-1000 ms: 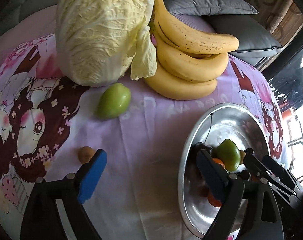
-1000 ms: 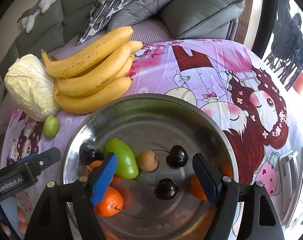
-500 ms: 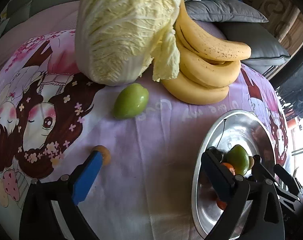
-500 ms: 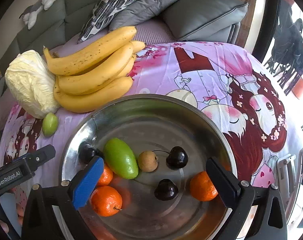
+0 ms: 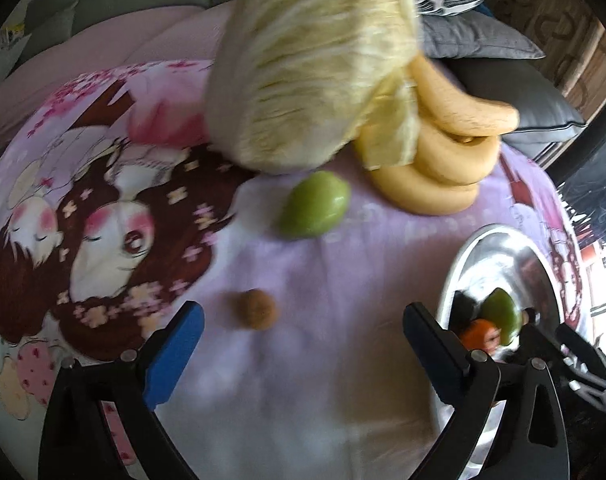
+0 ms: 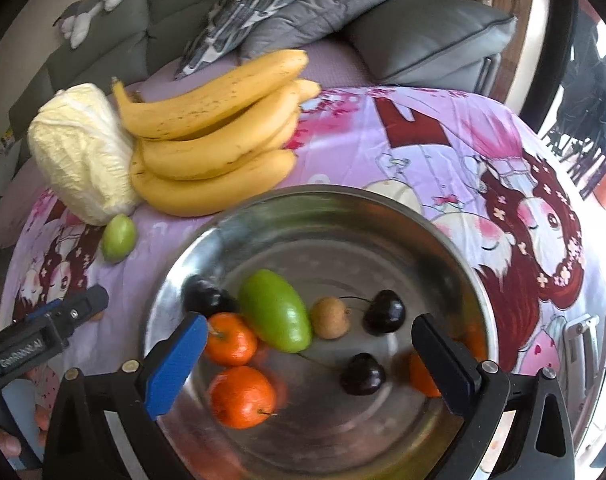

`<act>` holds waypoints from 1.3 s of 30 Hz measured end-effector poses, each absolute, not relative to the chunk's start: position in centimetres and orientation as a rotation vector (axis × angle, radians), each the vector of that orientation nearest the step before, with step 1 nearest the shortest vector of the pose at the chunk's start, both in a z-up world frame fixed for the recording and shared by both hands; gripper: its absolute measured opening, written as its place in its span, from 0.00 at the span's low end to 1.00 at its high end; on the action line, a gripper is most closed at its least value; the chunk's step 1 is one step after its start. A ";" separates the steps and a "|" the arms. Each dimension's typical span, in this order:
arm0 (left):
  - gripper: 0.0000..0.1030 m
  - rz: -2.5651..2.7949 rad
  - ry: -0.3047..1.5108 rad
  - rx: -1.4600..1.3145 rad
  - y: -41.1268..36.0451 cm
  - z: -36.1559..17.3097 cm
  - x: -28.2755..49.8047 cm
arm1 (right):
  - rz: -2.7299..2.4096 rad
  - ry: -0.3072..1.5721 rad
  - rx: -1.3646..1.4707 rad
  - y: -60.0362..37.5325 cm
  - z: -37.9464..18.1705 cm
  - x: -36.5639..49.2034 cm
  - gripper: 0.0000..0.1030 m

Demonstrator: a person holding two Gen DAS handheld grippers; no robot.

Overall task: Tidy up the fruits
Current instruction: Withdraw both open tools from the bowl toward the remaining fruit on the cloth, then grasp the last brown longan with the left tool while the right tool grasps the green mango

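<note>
2 tilted-down, wide-open tools: left hand-held gripper (image 5: 303, 344), right hand-held gripper (image 6: 309, 354).

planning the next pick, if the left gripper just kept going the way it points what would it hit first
Most likely the small brown fruit on the purple cloth. It lies just ahead of the open left gripper, nearer its blue finger. Depth is unclear and the frame is blurred, so the fingers might meet bare cloth first.

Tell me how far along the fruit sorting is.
Mostly done: the metal bowl already holds oranges, cherries, a green fruit and a small brown one. Nothing is in hand; the left gripper and right gripper are open. Left: the brown fruit, green fruit and bananas on the cloth.
</note>
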State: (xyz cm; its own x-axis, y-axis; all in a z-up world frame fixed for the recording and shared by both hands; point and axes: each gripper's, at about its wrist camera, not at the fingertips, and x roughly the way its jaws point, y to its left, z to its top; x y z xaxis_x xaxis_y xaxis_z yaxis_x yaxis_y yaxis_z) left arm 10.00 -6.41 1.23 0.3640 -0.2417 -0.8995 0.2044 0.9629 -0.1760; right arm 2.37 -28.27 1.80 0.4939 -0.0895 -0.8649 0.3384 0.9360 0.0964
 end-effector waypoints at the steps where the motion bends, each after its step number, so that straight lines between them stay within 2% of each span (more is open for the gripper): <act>1: 0.96 -0.266 1.171 -0.027 -5.9 1.2 10.1 | -0.254 1.025 0.272 -28.0 1.8 2.5 1.00; 15: 0.96 -0.240 1.203 -0.061 -3.3 0.1 10.5 | -0.131 1.013 0.242 -21.9 2.0 3.6 1.00; 18: 0.79 -0.261 1.212 -0.070 -3.5 -0.2 10.8 | -0.125 1.024 0.226 -21.1 1.6 3.7 1.00; 21: 0.74 -0.285 1.224 -0.090 -3.6 -0.6 11.2 | -0.129 1.019 0.222 -21.0 1.6 3.6 1.00; 23: 0.64 -0.302 1.228 -0.101 -3.8 -0.7 11.3 | -0.131 1.012 0.224 -21.0 1.7 3.6 1.00; 27: 0.55 -0.328 1.244 -0.119 -4.3 -1.3 11.8 | -0.131 0.995 0.244 -21.1 1.8 3.6 1.00; 29: 0.45 -0.327 1.265 -0.119 -4.4 -2.0 12.2 | -0.127 1.001 0.256 -21.1 1.7 3.8 1.00; 33: 0.36 -0.343 1.267 -0.131 -4.3 -2.4 12.6 | -0.135 1.006 0.262 -20.9 1.6 4.2 1.00; 35: 0.27 -0.354 1.270 -0.146 -4.0 -2.7 12.9 | -0.133 1.004 0.265 -20.7 1.7 4.4 1.00; 39: 0.26 -0.371 1.267 -0.167 -3.7 -3.1 13.5 | -0.128 0.998 0.266 -20.1 1.8 5.0 1.00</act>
